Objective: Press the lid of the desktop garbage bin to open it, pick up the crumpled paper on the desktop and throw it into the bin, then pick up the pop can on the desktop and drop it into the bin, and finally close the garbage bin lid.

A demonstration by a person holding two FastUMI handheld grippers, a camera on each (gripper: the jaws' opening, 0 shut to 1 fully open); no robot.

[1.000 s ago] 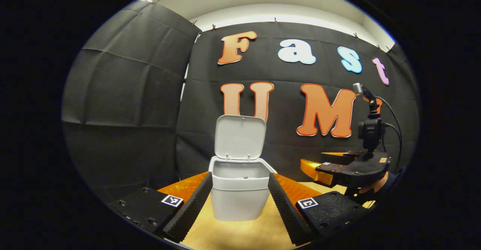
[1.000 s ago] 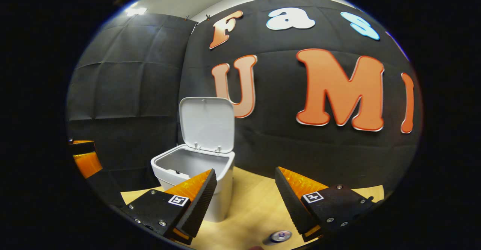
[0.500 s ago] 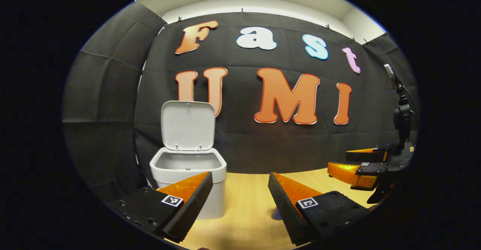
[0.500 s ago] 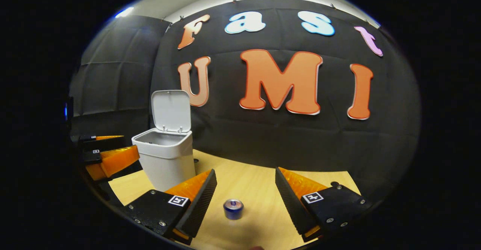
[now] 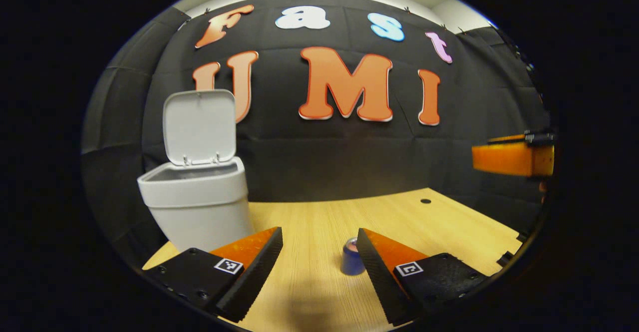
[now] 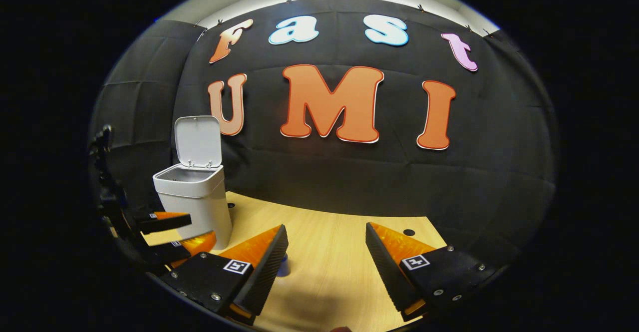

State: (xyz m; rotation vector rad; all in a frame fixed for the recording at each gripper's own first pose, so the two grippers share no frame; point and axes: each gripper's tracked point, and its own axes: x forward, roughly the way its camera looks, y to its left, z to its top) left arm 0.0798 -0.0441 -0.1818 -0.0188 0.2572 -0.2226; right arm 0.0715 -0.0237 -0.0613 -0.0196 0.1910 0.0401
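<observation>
Beside left tool [image 5: 319, 252], pop can [image 5: 351, 258] upright, top up

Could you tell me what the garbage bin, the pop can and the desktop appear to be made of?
Garbage bin: likely plastic, with matte, smooth, evenly pale grey moulded walls and lid. Pop can: probably metal, blue body with a paler top, partly hidden by a finger. Desktop: wood or wood-look laminate, pale with straight grain lines.
</observation>
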